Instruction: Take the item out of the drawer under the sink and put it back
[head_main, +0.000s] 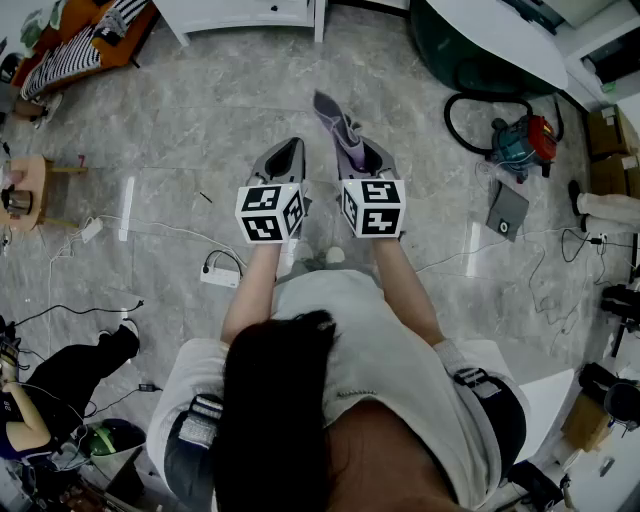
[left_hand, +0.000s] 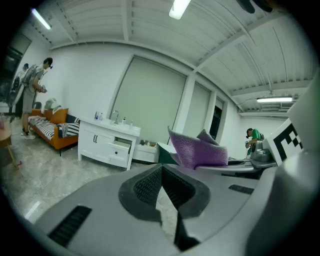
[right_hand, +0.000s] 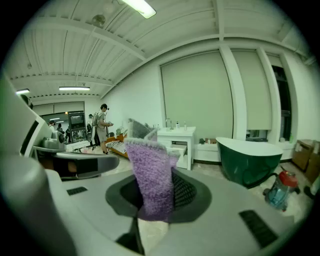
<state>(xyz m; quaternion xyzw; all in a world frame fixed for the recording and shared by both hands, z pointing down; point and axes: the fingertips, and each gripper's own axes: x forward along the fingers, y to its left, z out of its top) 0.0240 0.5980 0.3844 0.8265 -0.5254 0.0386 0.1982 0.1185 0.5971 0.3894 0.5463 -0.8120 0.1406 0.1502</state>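
Right tongs (right_hand: 159, 192) tight on cloth (right_hand: 150, 167), left tongs (left_hand: 162, 181) seemingly together; drawer (left_hand: 120, 146) ajar, gripper views.

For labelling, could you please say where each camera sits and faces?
Head view: head-mounted, looking down at floor; hair, arms, left gripper, right gripper show.
Left gripper view: on left gripper, facing white vanity; shut jaws show.
Right gripper view: on right gripper, facing vanity; jaws grip purple cloth.
Gripper views share vanity, cloth.
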